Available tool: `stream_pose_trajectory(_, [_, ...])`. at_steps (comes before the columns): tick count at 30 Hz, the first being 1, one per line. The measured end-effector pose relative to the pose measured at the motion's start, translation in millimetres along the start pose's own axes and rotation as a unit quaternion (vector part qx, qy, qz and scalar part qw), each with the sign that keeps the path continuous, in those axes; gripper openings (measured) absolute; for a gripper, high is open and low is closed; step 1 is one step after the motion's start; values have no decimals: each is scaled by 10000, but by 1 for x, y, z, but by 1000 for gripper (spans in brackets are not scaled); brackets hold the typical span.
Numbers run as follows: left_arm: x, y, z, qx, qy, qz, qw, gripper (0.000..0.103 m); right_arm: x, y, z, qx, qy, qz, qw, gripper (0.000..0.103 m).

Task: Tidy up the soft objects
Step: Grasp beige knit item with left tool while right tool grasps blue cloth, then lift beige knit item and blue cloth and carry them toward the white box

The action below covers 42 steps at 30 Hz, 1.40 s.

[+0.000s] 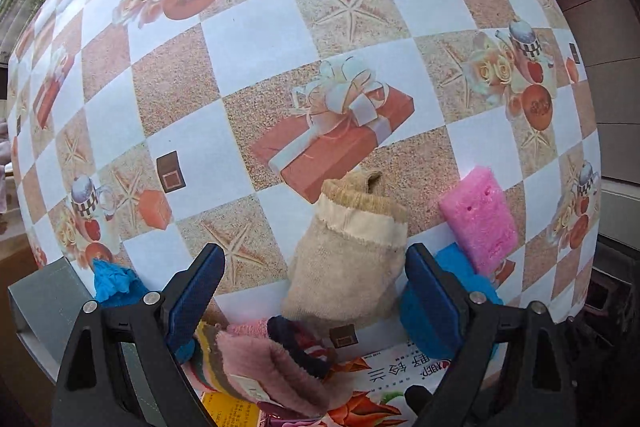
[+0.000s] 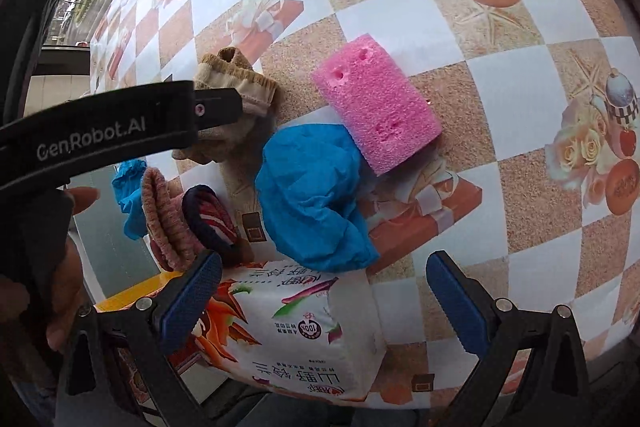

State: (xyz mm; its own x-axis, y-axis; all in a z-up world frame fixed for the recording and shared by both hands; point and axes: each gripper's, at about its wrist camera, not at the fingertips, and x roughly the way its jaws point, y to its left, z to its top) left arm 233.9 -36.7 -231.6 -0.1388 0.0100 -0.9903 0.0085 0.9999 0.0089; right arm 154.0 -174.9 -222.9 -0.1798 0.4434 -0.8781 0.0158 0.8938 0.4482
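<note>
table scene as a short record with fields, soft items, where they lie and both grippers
surface: table with checkered cloth
beige sock: flat, between the open left gripper fingers
pink sponge: resting partly on the blue cloth
pink sock: beside a dark striped sock
tissue pack: at the near edge
right gripper: open, above the tissue pack, holding nothing

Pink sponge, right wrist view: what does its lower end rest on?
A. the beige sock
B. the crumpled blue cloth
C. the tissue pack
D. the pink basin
B: the pink sponge lies tilted with its lower end overlapping the crumpled blue cloth, clear of the beige sock and the tissue pack.
</note>
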Motion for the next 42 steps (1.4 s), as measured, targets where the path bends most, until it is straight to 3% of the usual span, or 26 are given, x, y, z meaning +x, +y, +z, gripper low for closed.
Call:
stream_pose_trajectory(9, [23,-7,9,274,310,-35,9991,93,21,-3,16,183,79,128,9997,103])
stream_pose_trajectory(11, [25,-9,10,280,326,-43,9991,93,23,-5,17,235,82,147,9996,96])
stream_pose_trajectory(13, [28,-12,12,262,331,-28,9991,92,24,-6,17,274,102,156,9995,76])
stream_pose_trajectory(15, [30,-13,12,232,366,-45,9991,90,25,-8,16,298,130,146,9994,75])
stream_pose_trajectory(19, [41,-12,5,173,499,-159,9985,70,24,-12,16,306,129,193,9993,49])
stream_pose_trajectory(20, [41,-13,3,207,451,-80,9987,67,21,-20,15,315,145,237,9991,48])
stream_pose_trajectory(22, [40,-19,-4,323,385,-16,9987,47,20,-24,14,308,156,266,9991,38])
stream_pose_trajectory(23, [39,-20,-5,348,364,-34,9987,32,18,-24,14,306,151,276,9990,38])
stream_pose_trajectory(26, [33,-19,-9,285,252,-99,9992,25,9,-27,13,316,64,292,9991,38])
stream_pose_trajectory(32, [2,-12,-21,192,-177,-239,9994,25,-19,-35,7,345,-161,522,9979,38])
stream_pose_trajectory(38, [-39,-10,-60,279,-653,-449,9965,25,-44,-49,-9,471,-342,971,9936,38])
stream_pose_trajectory(42, [-74,-22,-64,481,-893,-515,9935,25,-53,-56,-25,606,-420,908,9931,38])
